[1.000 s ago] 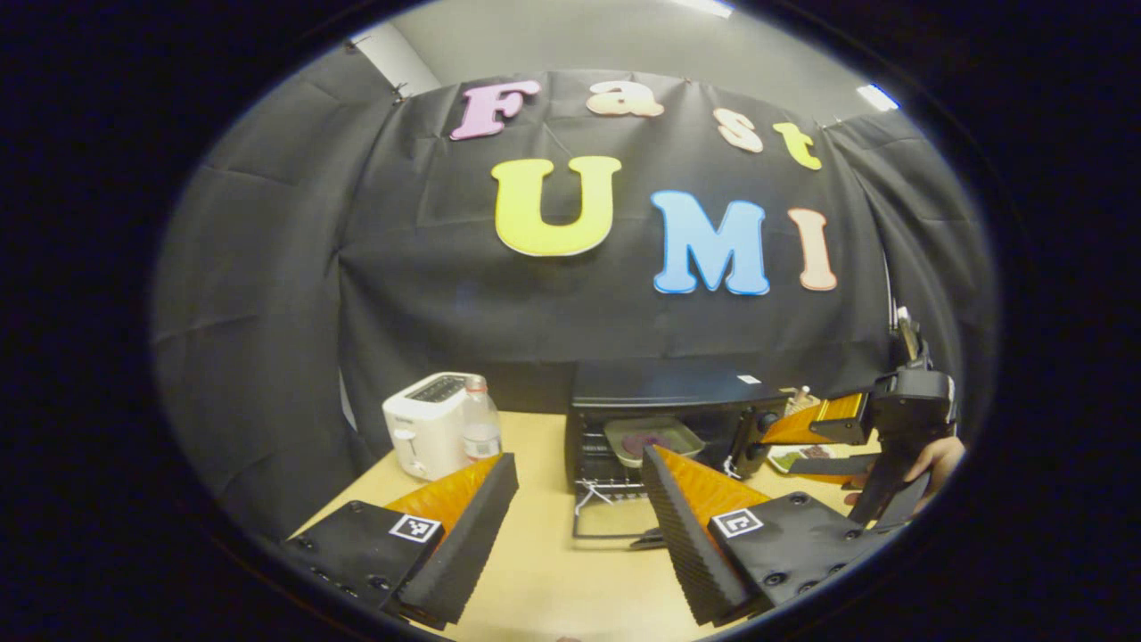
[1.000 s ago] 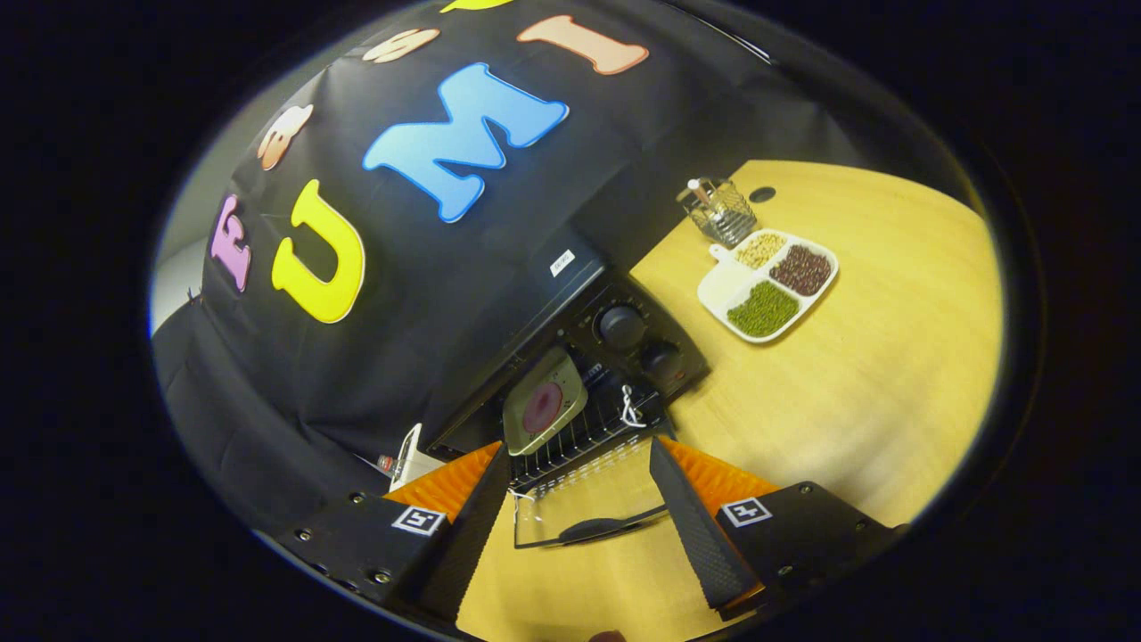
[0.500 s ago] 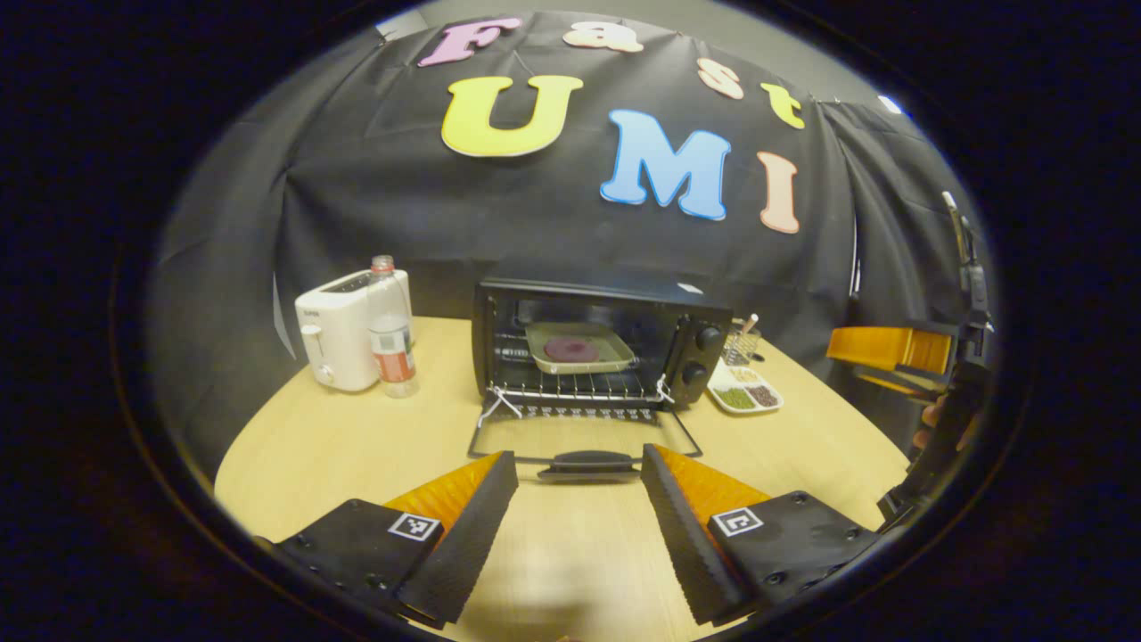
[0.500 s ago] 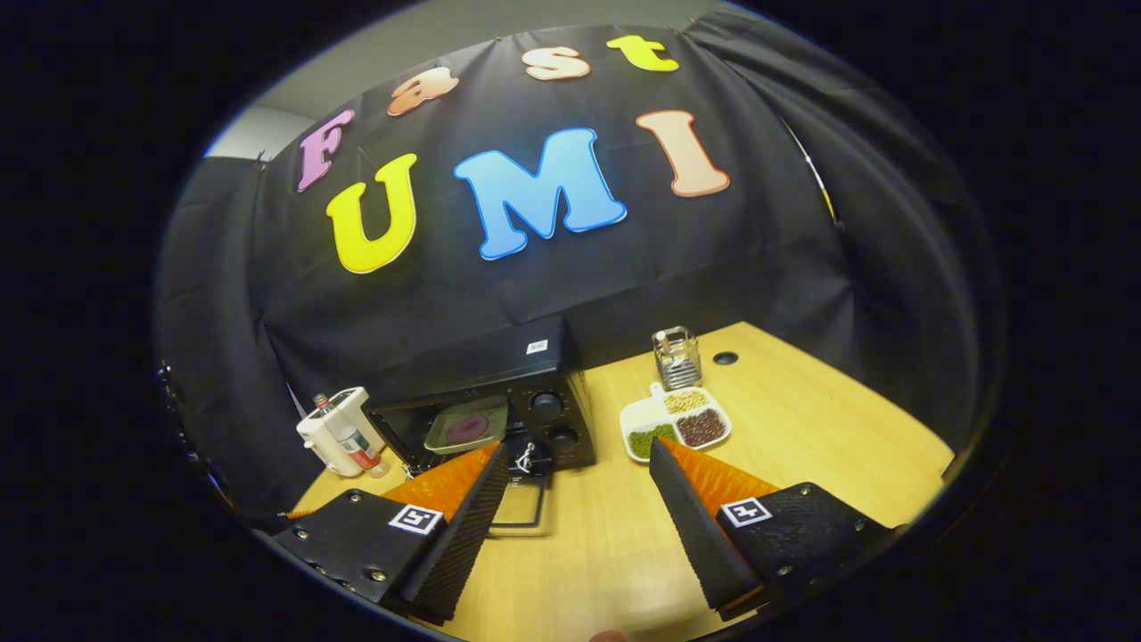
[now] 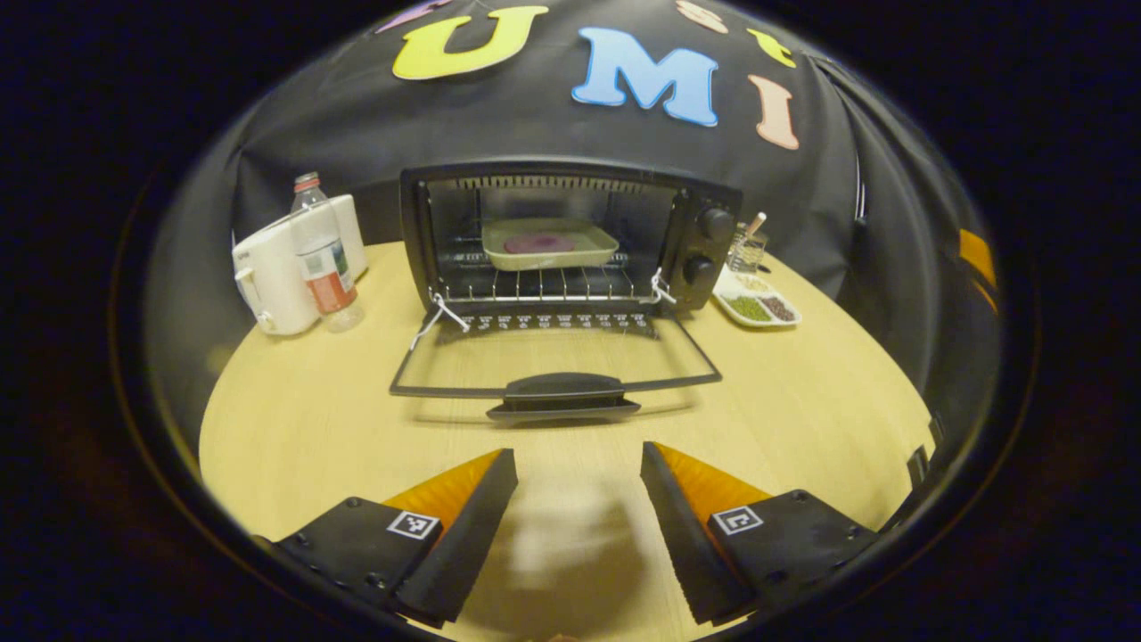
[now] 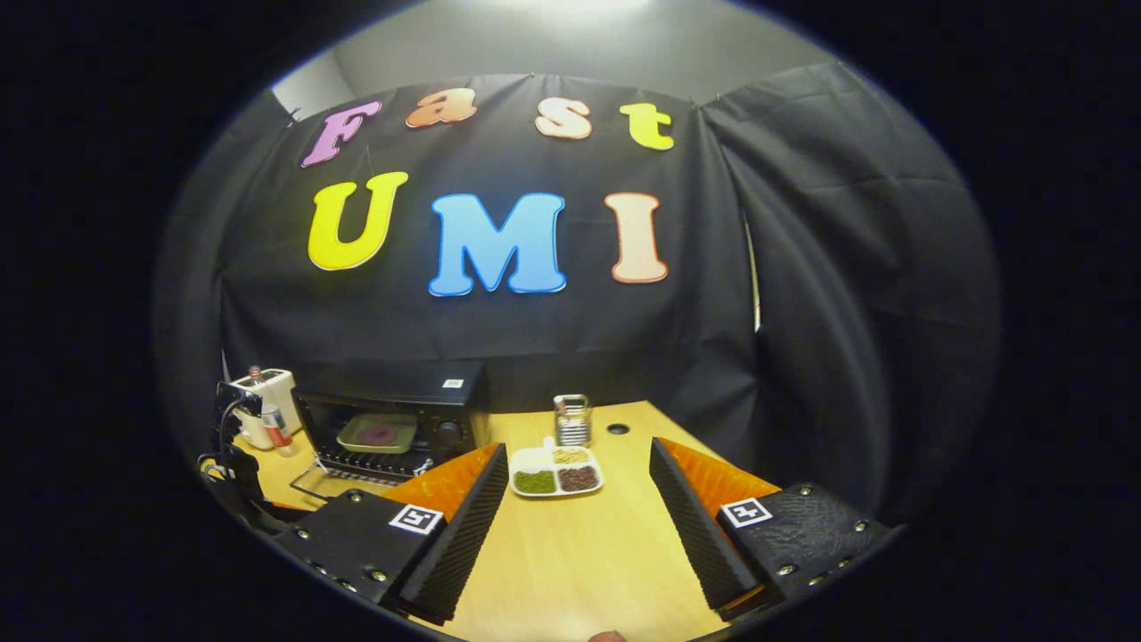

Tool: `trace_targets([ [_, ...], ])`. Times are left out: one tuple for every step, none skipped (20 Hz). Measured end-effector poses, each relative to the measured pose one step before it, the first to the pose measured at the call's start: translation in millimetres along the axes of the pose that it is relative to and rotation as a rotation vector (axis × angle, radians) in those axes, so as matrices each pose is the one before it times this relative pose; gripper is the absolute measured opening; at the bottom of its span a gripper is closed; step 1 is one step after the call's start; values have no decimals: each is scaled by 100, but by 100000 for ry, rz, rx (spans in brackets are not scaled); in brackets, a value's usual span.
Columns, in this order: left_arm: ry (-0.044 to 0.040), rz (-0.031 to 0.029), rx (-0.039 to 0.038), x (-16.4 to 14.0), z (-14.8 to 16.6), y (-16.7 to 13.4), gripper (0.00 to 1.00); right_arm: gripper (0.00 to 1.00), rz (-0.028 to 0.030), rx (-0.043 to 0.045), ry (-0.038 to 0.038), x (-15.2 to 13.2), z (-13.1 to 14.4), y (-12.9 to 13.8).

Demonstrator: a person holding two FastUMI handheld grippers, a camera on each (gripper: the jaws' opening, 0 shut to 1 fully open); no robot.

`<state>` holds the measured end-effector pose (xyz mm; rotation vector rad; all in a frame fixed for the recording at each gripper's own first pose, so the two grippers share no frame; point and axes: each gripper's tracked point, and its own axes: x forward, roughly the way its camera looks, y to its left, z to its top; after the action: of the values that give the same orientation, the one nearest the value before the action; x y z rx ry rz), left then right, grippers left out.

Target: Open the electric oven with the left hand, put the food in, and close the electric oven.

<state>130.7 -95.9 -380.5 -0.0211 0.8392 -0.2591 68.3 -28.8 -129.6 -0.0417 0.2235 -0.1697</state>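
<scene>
Black electric oven (image 5: 570, 236) at back of light wood bench (image 5: 294, 401), glass door (image 5: 553, 357) dropped flat, pale tray w/ purple food (image 5: 548, 243) on rack inside. Left tool (image 5: 578, 499) and right tool (image 6: 578, 499) both apart, empty. Door stiff, hinged, prob. light; best taken at dark handle bar (image 5: 563, 390), lifted gently.

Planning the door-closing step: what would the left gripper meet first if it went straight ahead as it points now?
Probably the handle of the open oven door, which lies flat ahead of the left gripper; depth is hard to judge.

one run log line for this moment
oven door: open flat | food tray: on rack | left gripper: open | right gripper: open
</scene>
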Motion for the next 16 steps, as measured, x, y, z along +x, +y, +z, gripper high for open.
trace_targets([
  [1522, -298, -62, 736, -191, -190, 96, 98, -2936, -2073, -1754, -533, 510, -726],
  [568, 338, 223, 685, 33, -66, 92, 98, -1713, -1023, -459, -312, 289, -579],
  [-72, -34, 250, 750, 97, -118, 92, 98, -1391, -156, 408, -318, -34, -374],
  [570, 65, 584, 519, 48, -58, 96, 98, -1165, 289, 563, -110, -70, -403],
  [251, 249, 621, 524, 58, -6, 99, 98, -1078, 559, 650, 1087, -573, -565],
  [481, 315, 569, 506, 14, -16, 99, 98, -931, 746, 1284, -124, -280, -217],
  [678, 638, 16, 505, -109, -23, 99, 98, -1393, 574, 1299, -97, -346, -428],
  [1210, 1347, -517, 289, -228, -37, 92, 98, -1573, 378, 794, -16, -152, -364],
  [-2200, 1475, 1389, 402, 538, 106, 96, 98, -948, 249, 448, -39, -126, -324],
  [308, 1241, 531, 309, 181, -94, 99, 98, -573, 49, 220, -17, -15, -167],
  [-213, 2269, 1666, 346, -24, 284, 95, 98, -458, 22, 262, -61, -149, -146],
  [-655, 1556, -165, 99, 144, 59, 95, 98, -31, 511, 1056, 130, -160, -118],
  [-438, 1441, -848, 31, 24, -75, 95, 98, -138, 1285, 1530, 74, -321, -34],
  [-1107, 981, -1166, 27, 23, 10, 99, 98, -343, 1944, 1397, 154, -295, -109],
  [-813, 572, -550, 53, 64, 30, 92, 98, -137, 2233, 947, 193, -213, -86],
  [-1024, 239, -586, 3, 70, 33, 95, 98, 145, 1701, 695, 154, -153, 49],
])
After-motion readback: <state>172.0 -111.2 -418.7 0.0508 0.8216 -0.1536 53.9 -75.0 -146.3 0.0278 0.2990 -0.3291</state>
